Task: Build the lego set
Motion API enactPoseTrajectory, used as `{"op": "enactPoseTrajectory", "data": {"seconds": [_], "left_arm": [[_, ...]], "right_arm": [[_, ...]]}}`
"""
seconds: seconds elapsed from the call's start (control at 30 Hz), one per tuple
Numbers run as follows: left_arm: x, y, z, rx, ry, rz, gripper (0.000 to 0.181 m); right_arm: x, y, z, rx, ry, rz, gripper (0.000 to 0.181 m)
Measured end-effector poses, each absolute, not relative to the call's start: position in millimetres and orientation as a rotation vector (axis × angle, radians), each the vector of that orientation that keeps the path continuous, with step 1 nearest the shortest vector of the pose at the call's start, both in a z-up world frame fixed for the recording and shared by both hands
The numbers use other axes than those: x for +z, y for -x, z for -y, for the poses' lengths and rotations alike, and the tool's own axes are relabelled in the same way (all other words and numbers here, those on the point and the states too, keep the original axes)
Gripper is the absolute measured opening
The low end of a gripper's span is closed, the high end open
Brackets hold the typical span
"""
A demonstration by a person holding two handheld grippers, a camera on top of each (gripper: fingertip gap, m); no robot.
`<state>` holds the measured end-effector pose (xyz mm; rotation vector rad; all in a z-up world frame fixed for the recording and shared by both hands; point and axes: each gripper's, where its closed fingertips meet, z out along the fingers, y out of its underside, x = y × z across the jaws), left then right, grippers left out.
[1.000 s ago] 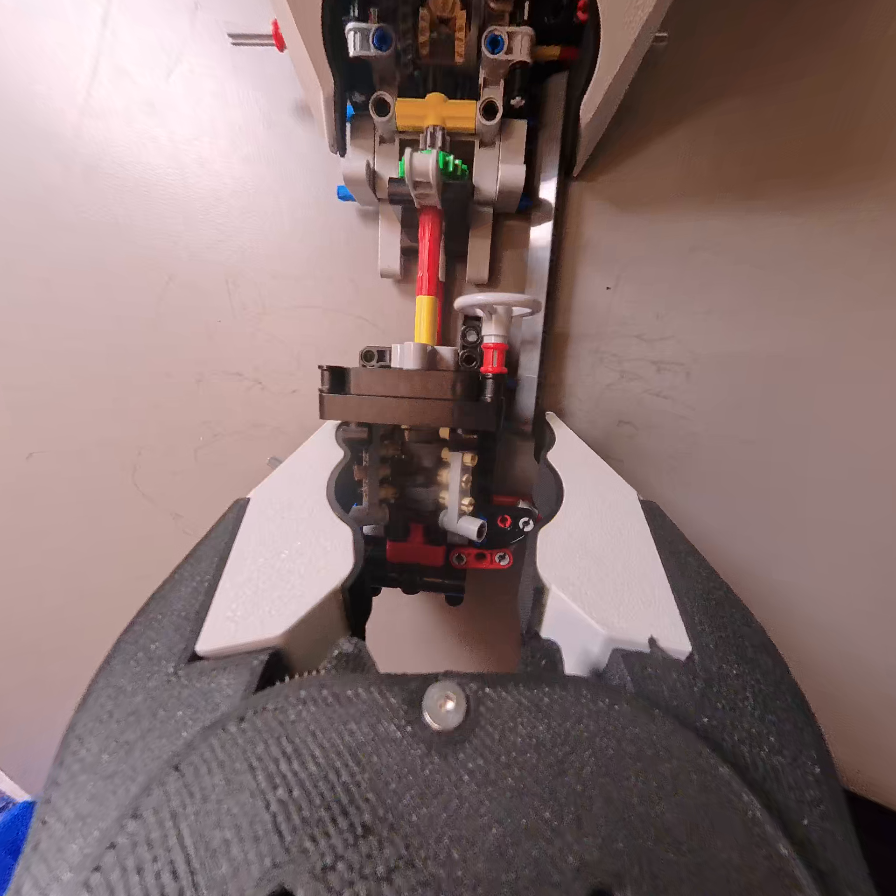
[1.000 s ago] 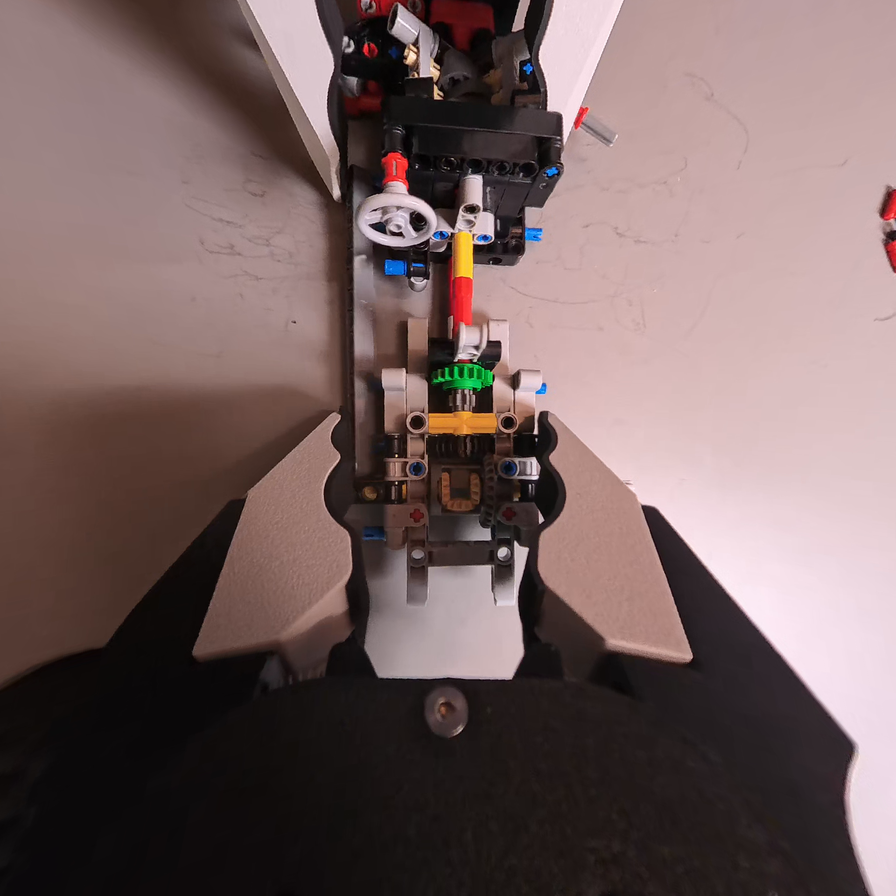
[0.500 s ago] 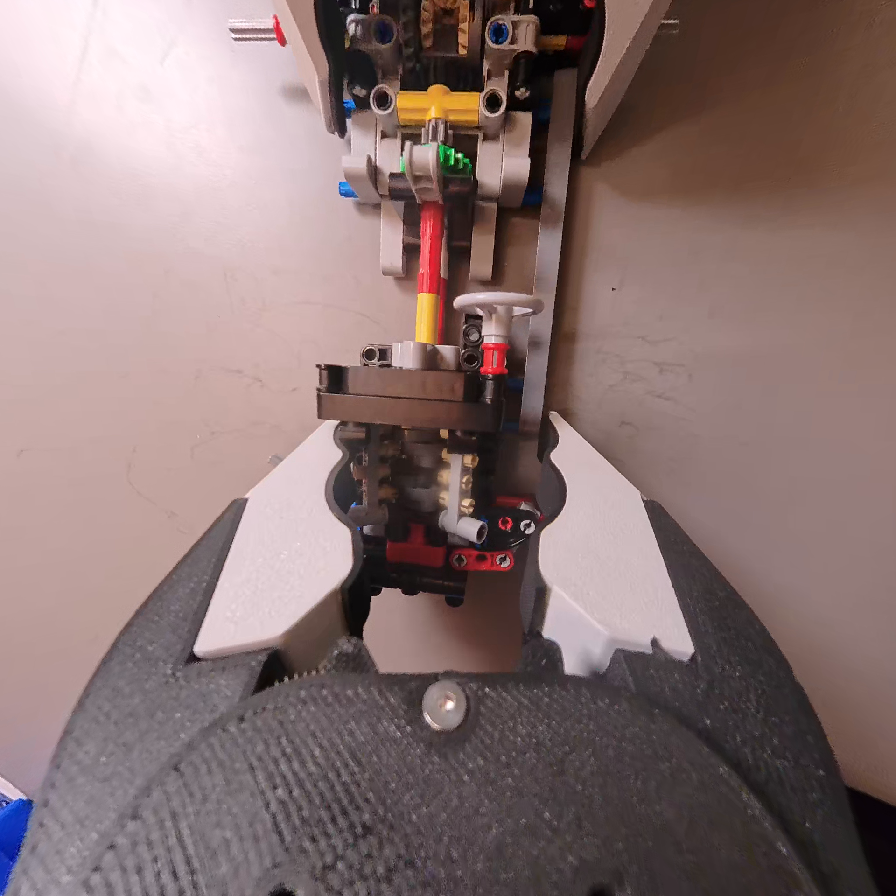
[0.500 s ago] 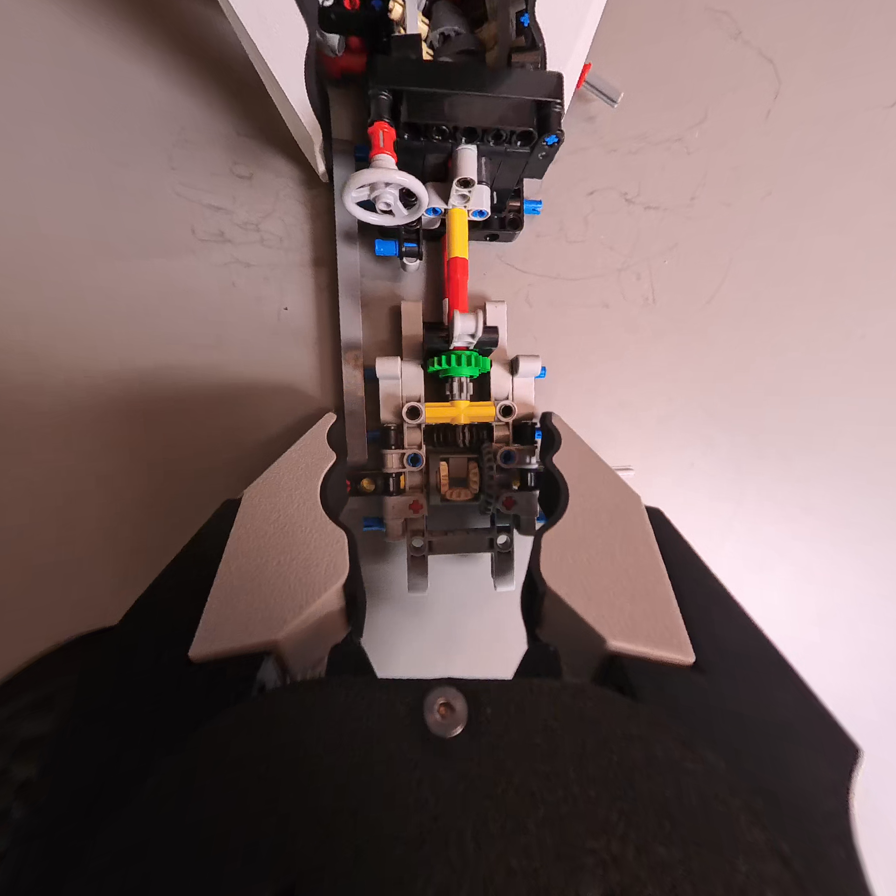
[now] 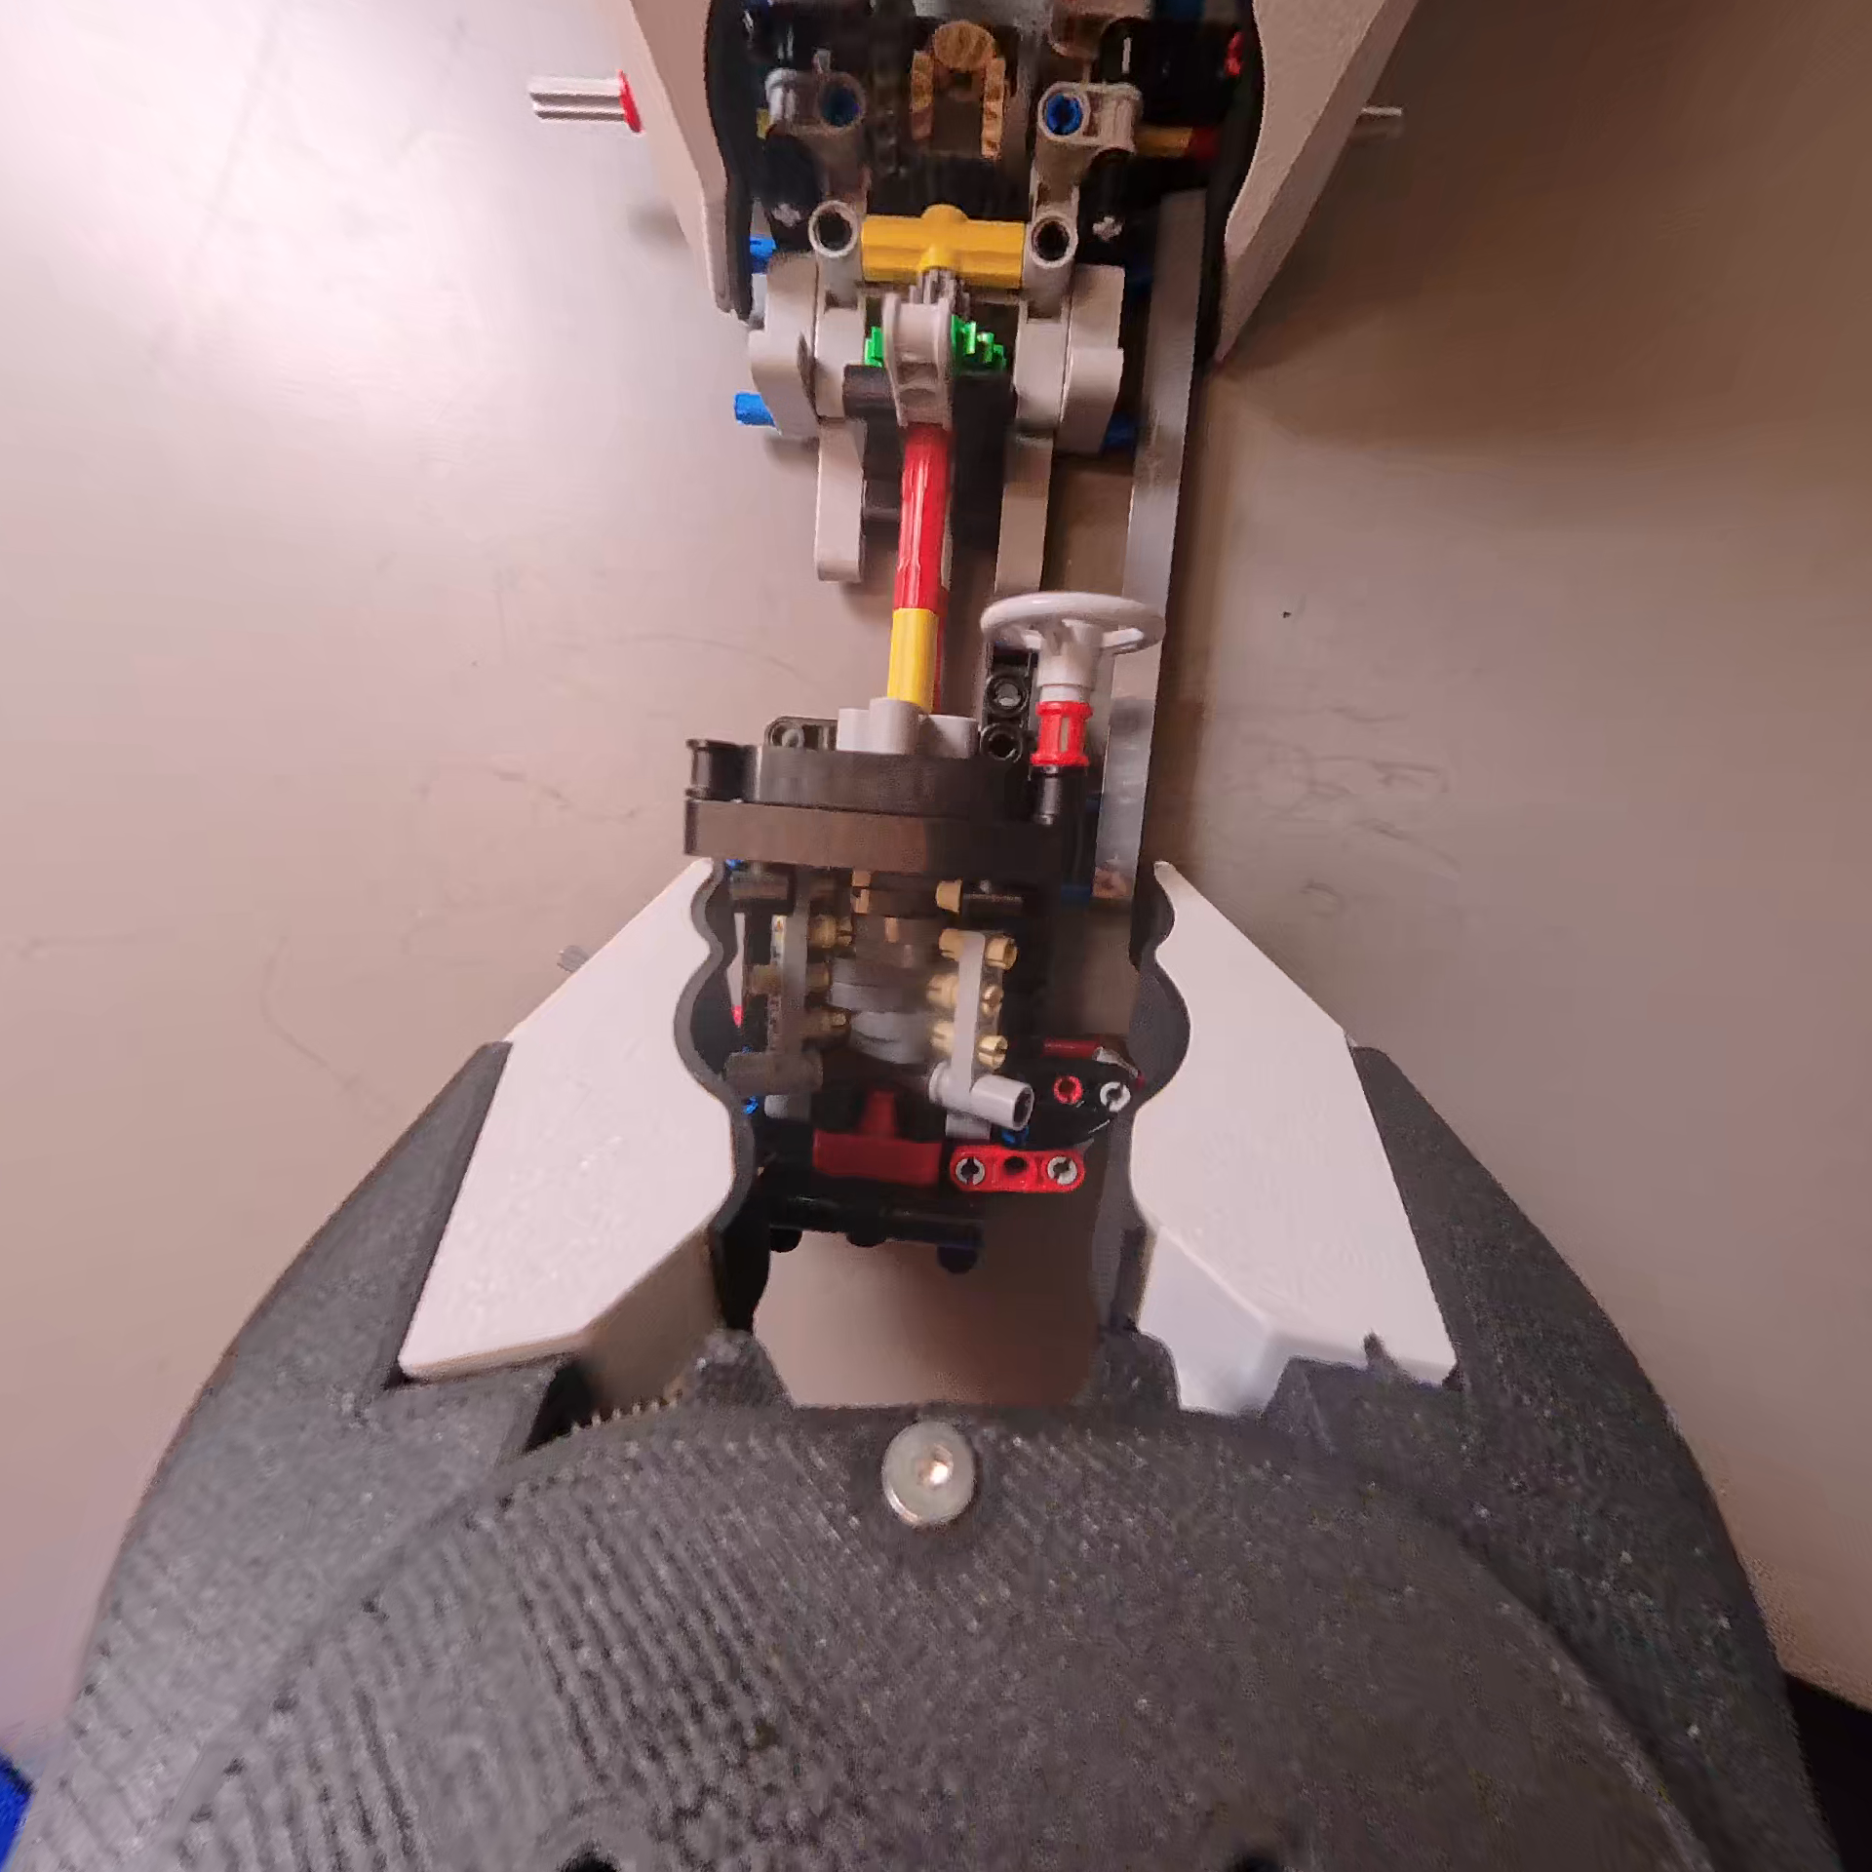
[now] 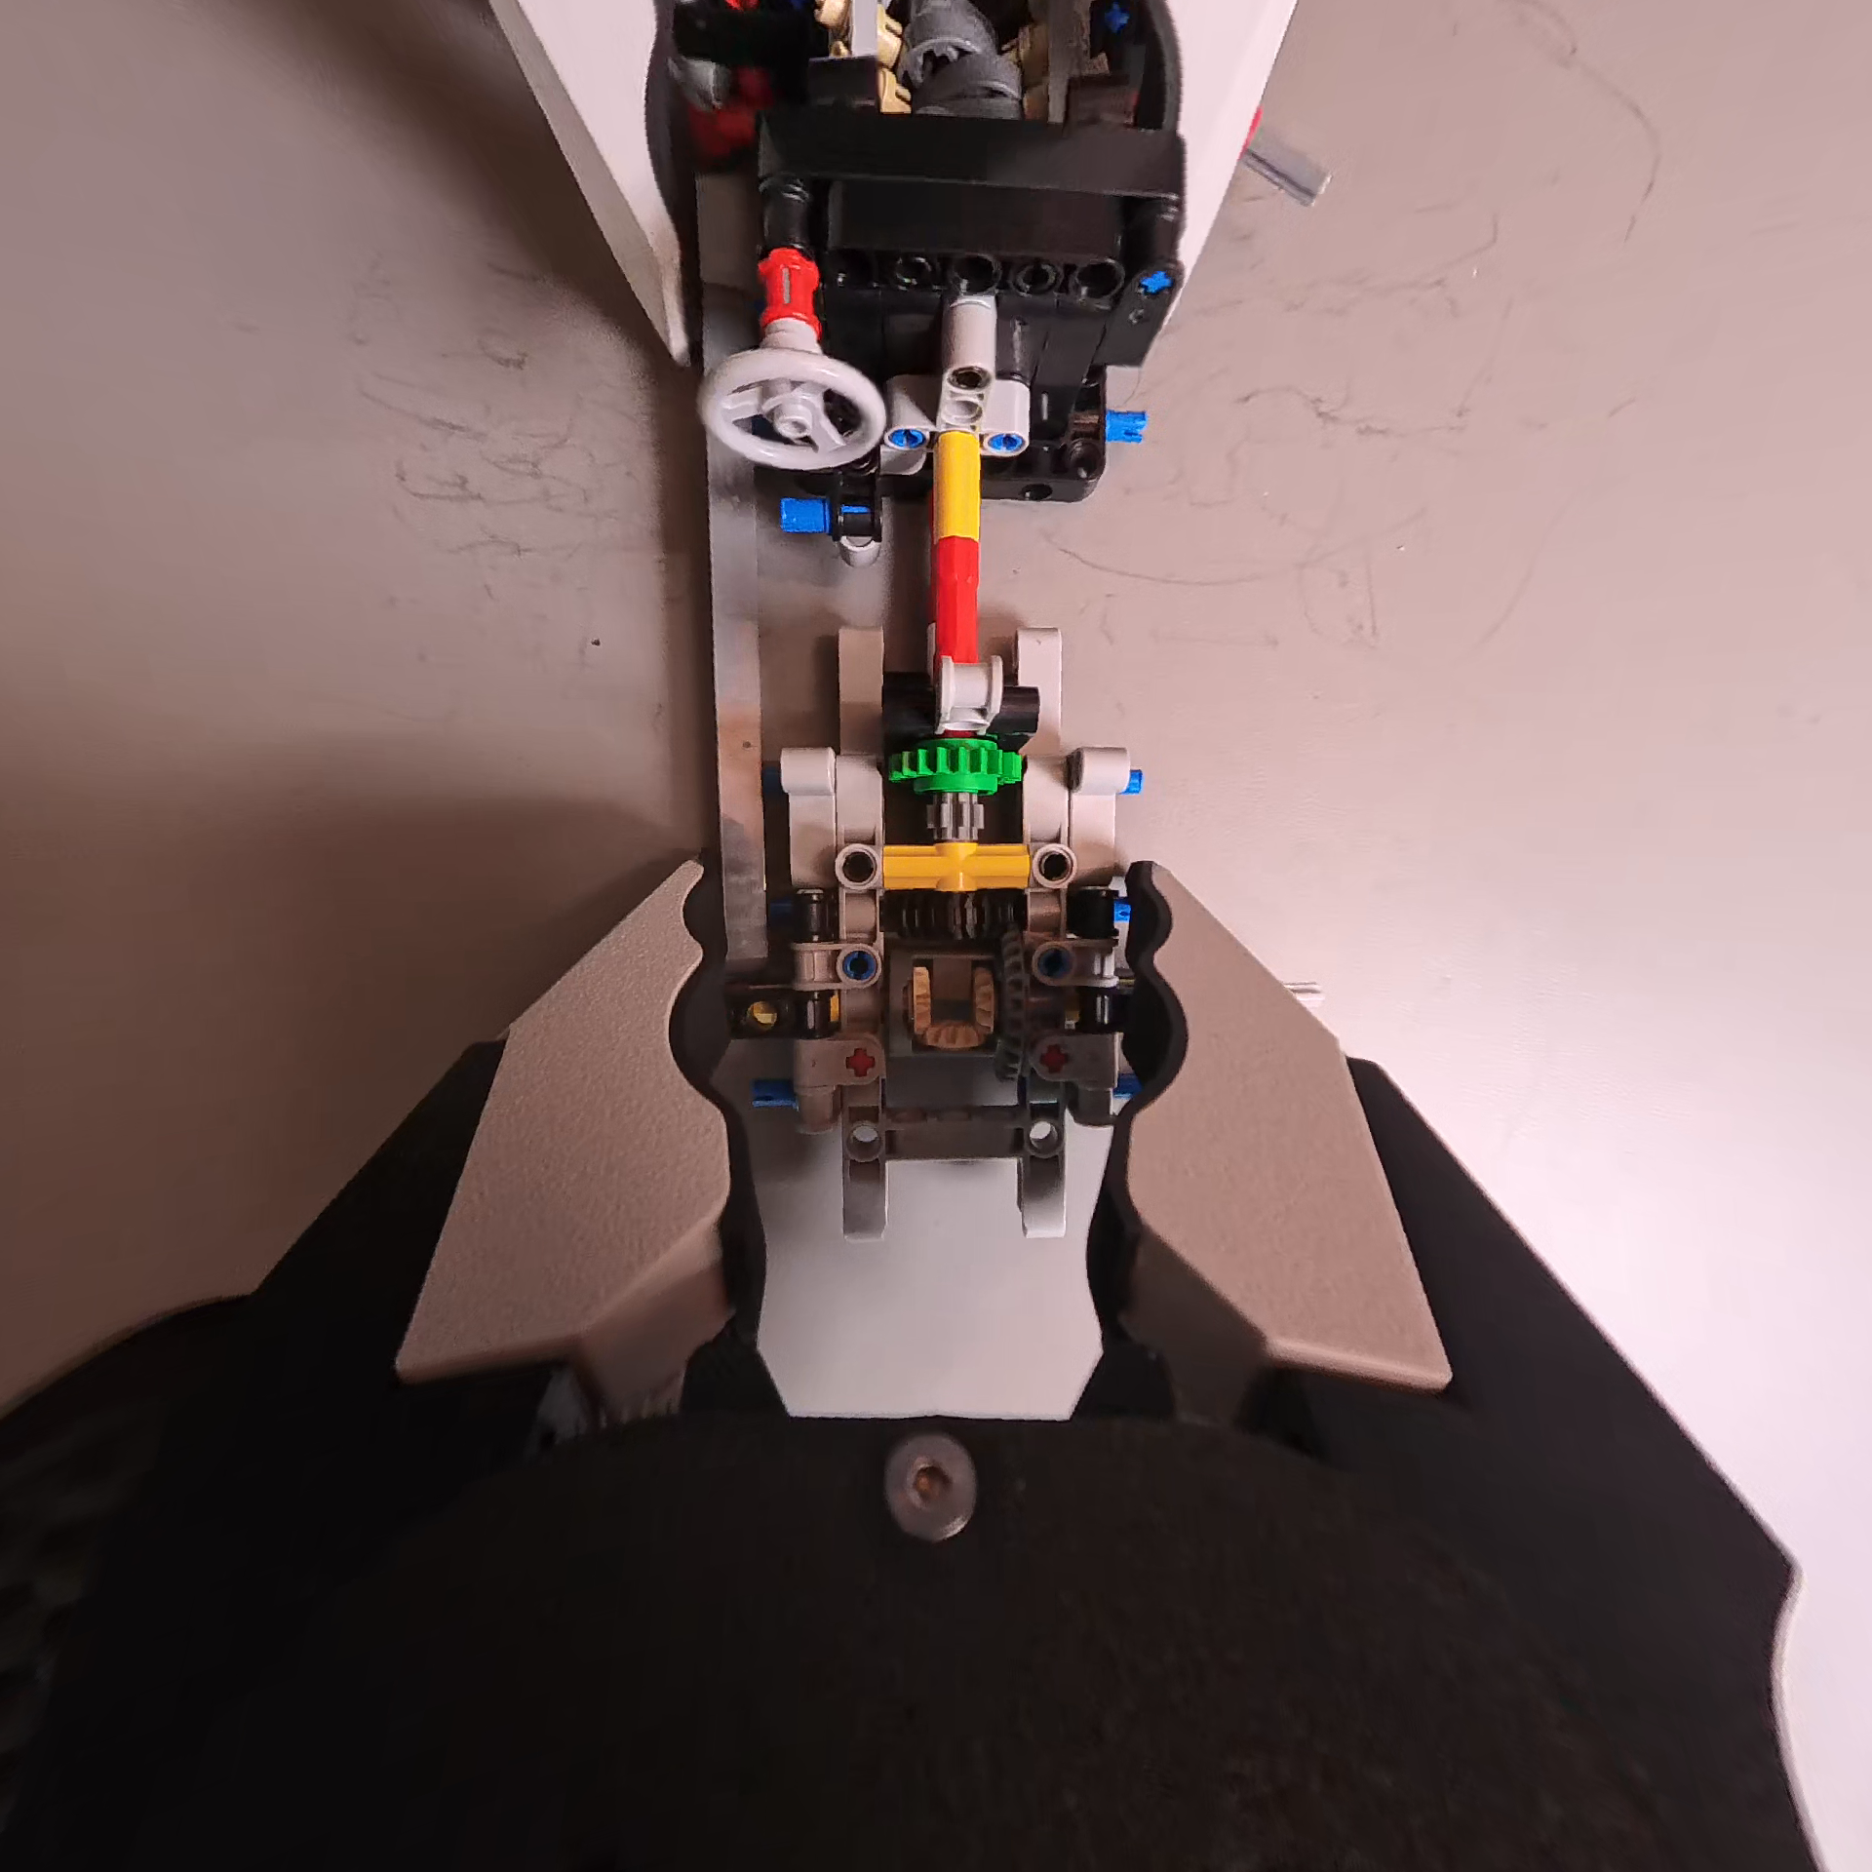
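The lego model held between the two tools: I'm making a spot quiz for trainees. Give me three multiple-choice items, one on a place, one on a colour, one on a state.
1. Where does the white steering wheel sit?
A. beside the black frame
B. on the green gear
C. loose on the table

2. What colours is the long shaft?
A. blue and white
B. yellow and red
C. all black

3. How is the lego model held?
A. left tool only
B. lying free
C. one tool at each end

Answers: 1 A, it stands next to the black frame. 2 B, yellow half, red half. 3 C, left tool and right tool both clamp it.
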<state>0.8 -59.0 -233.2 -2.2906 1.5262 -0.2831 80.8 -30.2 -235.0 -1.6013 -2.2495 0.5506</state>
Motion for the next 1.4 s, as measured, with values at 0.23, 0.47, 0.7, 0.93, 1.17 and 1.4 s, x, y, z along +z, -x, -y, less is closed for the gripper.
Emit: {"op": "enactPoseTrajectory", "data": {"seconds": [0.23,0.47,0.7,0.93,1.17,1.4], "left_arm": [[-235.8,0.7,57.3,-0.278,2.302,-1.537,0.079],[-237.7,2.6,56.9,-0.300,2.352,-1.549,0.078],[-238.0,3.0,56.8,-0.269,2.379,-1.586,0.078],[-238.0,2.9,57.0,-0.251,2.396,-1.600,0.077],[-237.9,2.6,57.1,-0.246,2.400,-1.600,0.077],[-237.9,2.6,57.5,-0.245,2.410,-1.587,0.077]], "right_arm": [[-235.1,-79.8,31.3,0.567,1.607,2.248,0.075],[-236.1,-79.6,31.9,0.569,1.626,2.265,0.075],[-235.9,-79.5,31.7,0.567,1.618,2.275,0.074],[-235.7,-79.1,31.6,0.565,1.613,2.281,0.073],[-235.7,-78.7,31.5,0.562,1.610,2.288,0.072],[-235.9,-78.2,31.9,0.565,1.620,2.280,0.073]]}}
